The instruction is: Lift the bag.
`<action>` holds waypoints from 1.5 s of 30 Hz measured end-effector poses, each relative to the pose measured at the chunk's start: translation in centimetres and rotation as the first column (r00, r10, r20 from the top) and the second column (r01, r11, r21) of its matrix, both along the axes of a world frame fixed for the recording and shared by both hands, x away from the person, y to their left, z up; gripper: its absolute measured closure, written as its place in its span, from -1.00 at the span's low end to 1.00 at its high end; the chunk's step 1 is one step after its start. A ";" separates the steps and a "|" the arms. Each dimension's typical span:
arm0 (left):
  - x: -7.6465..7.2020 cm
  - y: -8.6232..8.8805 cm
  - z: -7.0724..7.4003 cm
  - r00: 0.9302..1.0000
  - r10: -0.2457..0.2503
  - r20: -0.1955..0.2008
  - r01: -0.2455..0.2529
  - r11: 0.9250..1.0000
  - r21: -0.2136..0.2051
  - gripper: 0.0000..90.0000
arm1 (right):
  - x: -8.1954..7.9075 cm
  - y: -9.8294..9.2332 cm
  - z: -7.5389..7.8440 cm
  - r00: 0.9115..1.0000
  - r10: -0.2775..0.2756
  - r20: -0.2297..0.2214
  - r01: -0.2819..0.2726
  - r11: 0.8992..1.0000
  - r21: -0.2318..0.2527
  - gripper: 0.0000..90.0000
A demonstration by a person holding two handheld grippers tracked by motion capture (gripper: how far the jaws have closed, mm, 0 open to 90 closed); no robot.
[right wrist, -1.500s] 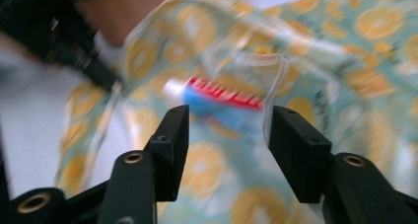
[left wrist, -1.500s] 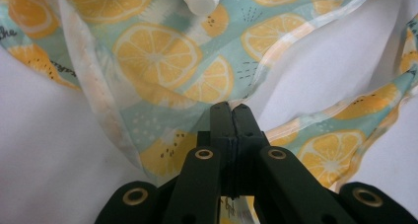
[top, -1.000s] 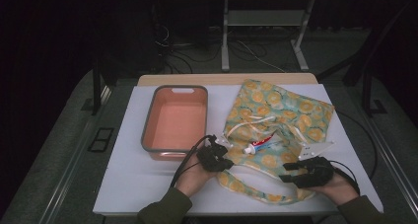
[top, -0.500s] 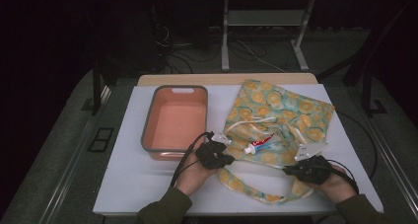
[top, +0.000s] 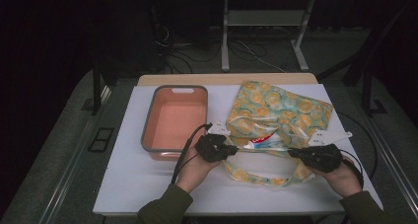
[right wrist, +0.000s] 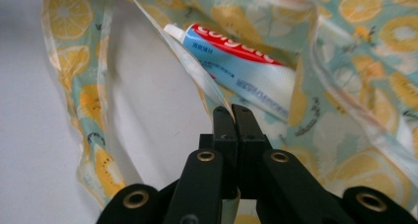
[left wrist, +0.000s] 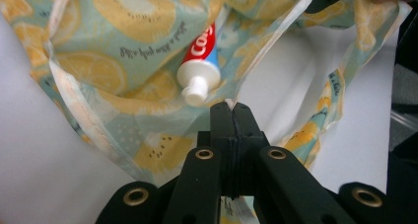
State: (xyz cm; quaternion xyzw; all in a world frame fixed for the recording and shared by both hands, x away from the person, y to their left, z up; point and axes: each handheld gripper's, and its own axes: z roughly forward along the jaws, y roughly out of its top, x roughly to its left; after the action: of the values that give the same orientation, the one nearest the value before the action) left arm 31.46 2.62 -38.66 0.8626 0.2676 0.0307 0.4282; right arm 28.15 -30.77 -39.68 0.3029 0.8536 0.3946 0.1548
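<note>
Right gripper [top: 291, 152] closed since | bag [top: 281, 105] rim pinched in both jaws

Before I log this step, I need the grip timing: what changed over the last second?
The right gripper has just closed its jaws on the bag rim, opposite the left gripper, already shut on that rim. Both hands rose slightly, stretching the edge between them. The toothpaste stayed inside the mouth; the pink tray did not move.

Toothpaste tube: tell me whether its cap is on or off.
On. The toothpaste tube shows its white cap screwed in place in the left gripper view, lying on the lemon-print bag.
</note>
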 end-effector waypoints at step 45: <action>1.4 3.0 6.2 0.995 0.045 0.088 -0.022 0.971 -0.240 0.99 | 1.8 0.9 5.8 0.982 -0.054 0.183 0.025 0.988 0.154 0.99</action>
State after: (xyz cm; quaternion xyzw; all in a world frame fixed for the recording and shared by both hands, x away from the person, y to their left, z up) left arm 32.91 5.59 -32.47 0.7980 0.2637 0.0456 0.5400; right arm 29.92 -29.91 -33.91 0.2923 0.7969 0.4814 0.2186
